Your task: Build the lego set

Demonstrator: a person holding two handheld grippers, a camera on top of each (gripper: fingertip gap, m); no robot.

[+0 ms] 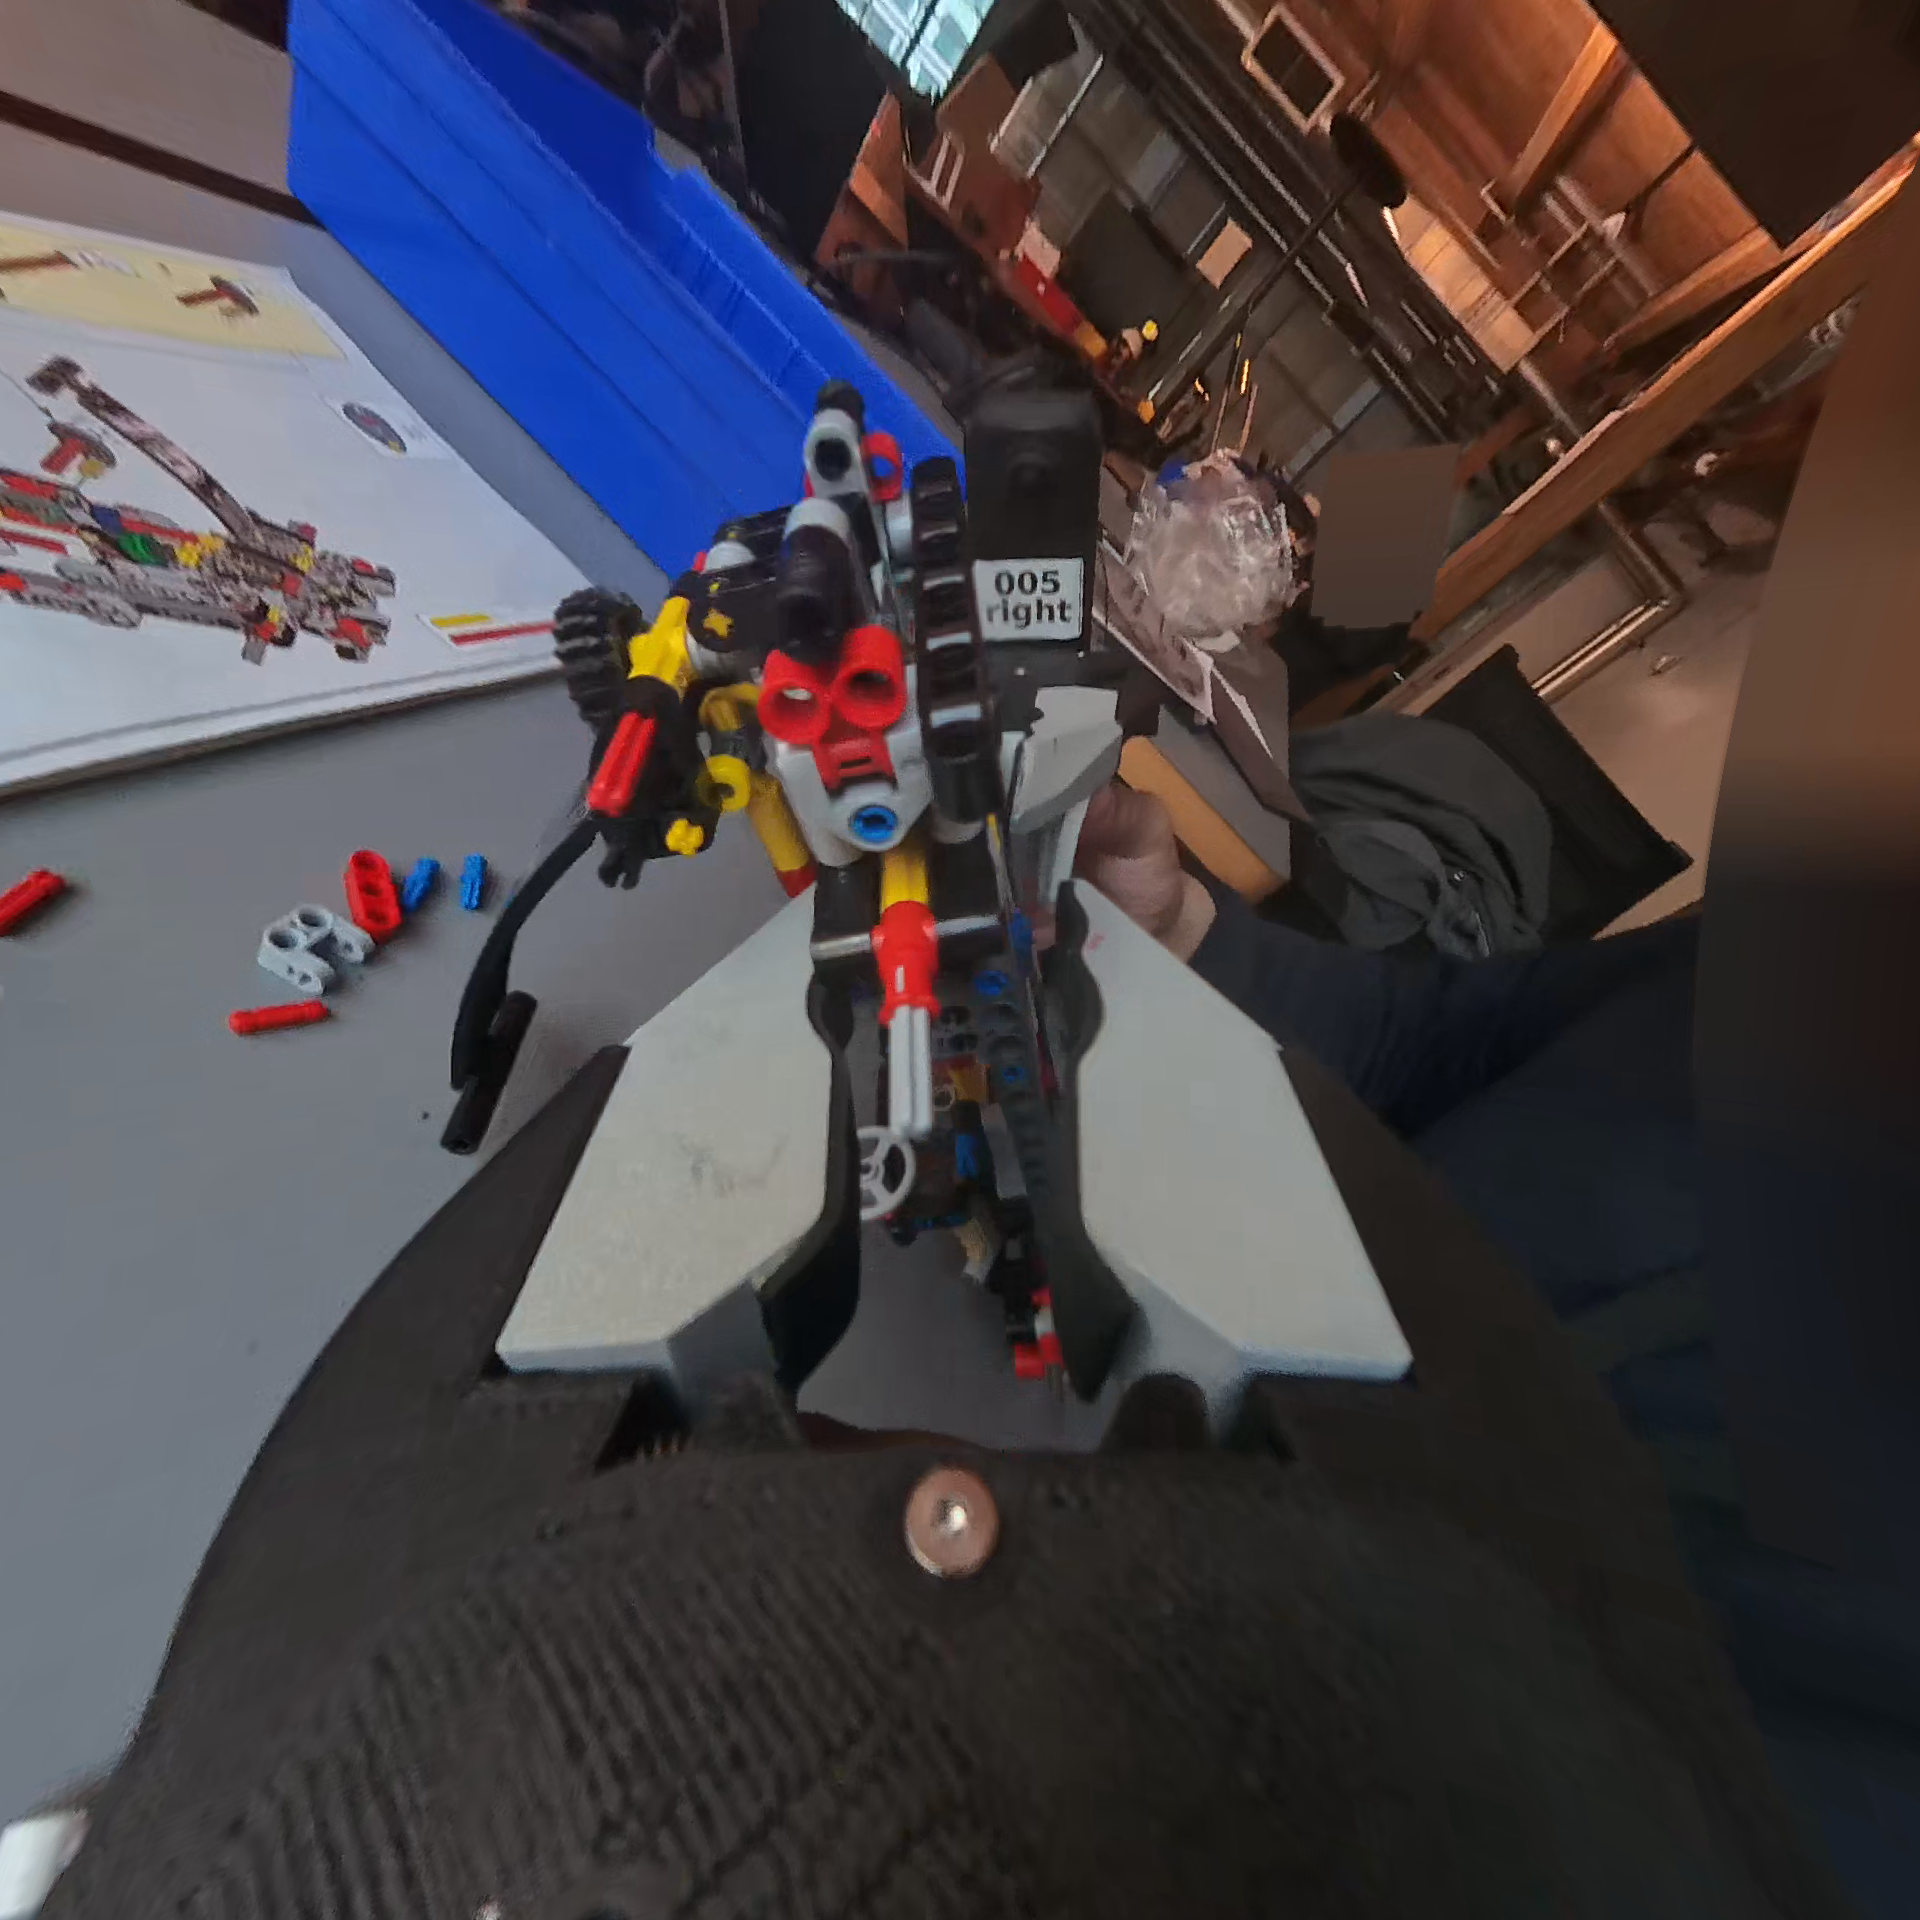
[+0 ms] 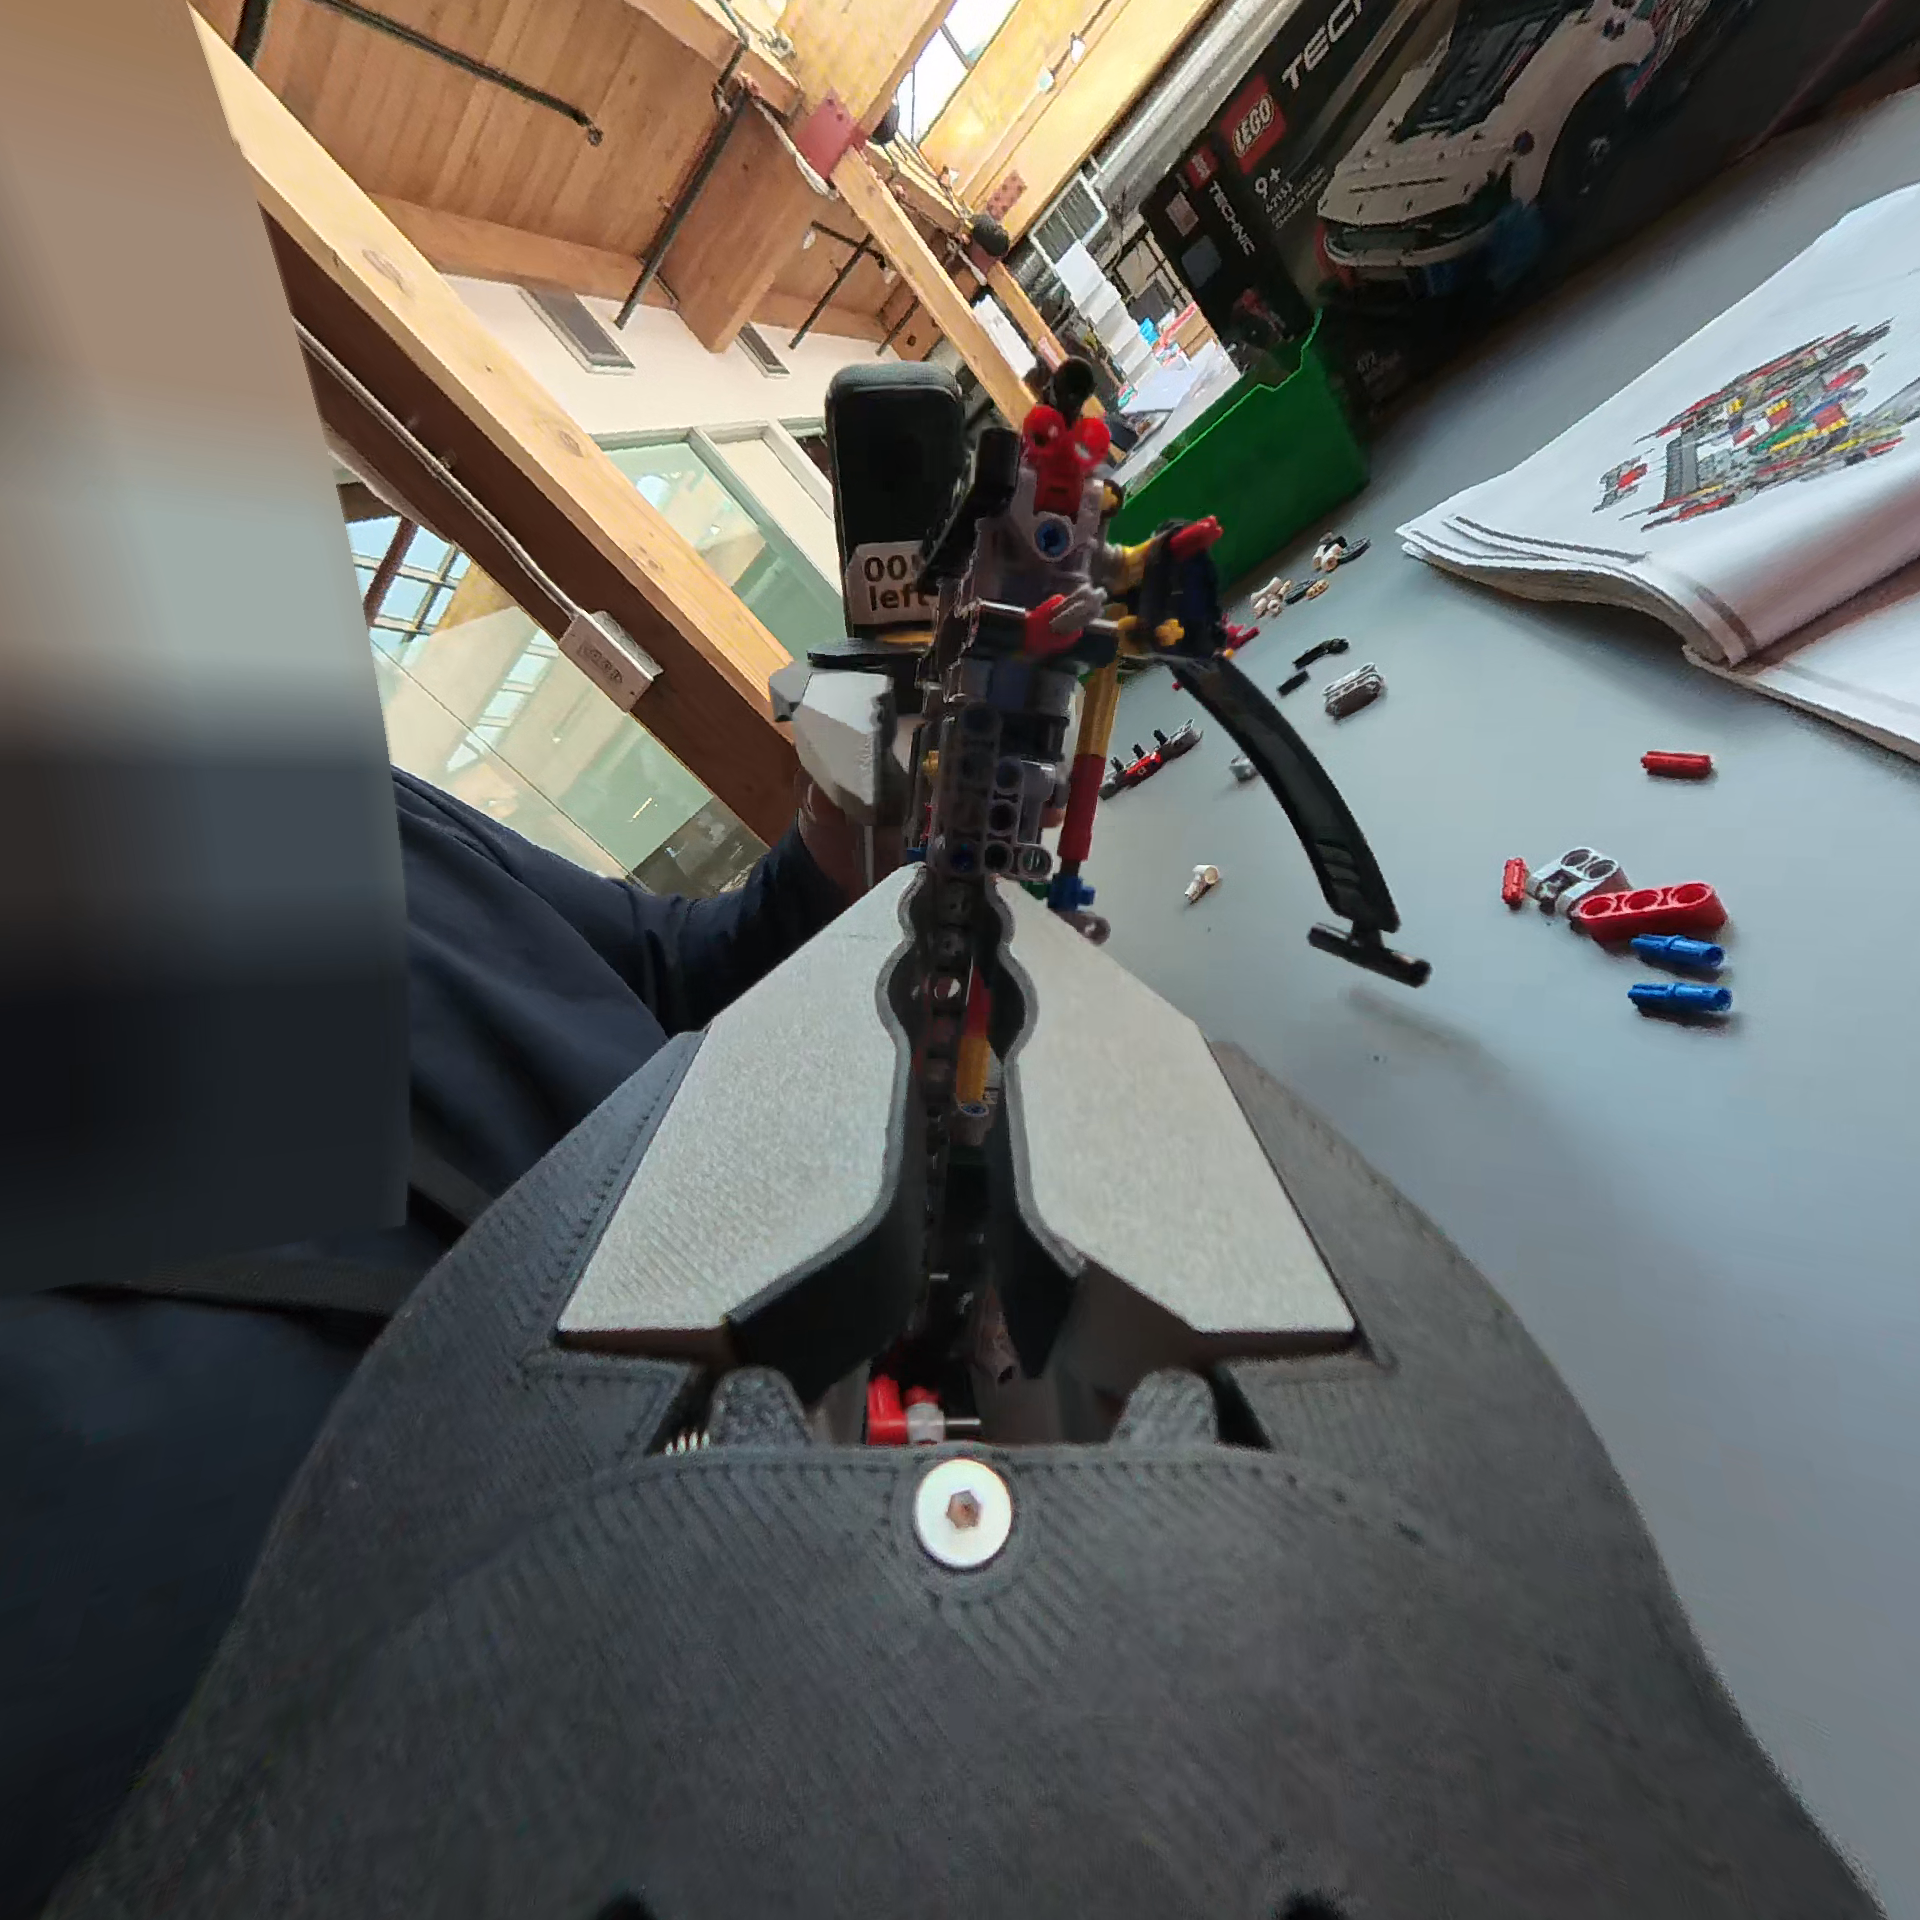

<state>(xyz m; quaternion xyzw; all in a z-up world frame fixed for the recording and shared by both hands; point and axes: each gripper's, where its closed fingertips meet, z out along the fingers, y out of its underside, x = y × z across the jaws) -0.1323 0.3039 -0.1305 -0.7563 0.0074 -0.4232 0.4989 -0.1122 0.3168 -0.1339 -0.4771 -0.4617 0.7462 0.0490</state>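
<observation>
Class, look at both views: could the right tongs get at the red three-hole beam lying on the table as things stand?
Probably not yet. The right tongs are shut on the model, so they are occupied. The red beam itself lies uncovered on the table.

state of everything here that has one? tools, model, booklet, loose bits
left tool: jaws apart around the model, grip unclear
right tool: shut on the model's dark beam
model: part-built, held off the table
black curved piece: hanging from the model
booklet: open, flat on the table
red beam: loose on the table
blue pins: loose, lying flat
</observation>
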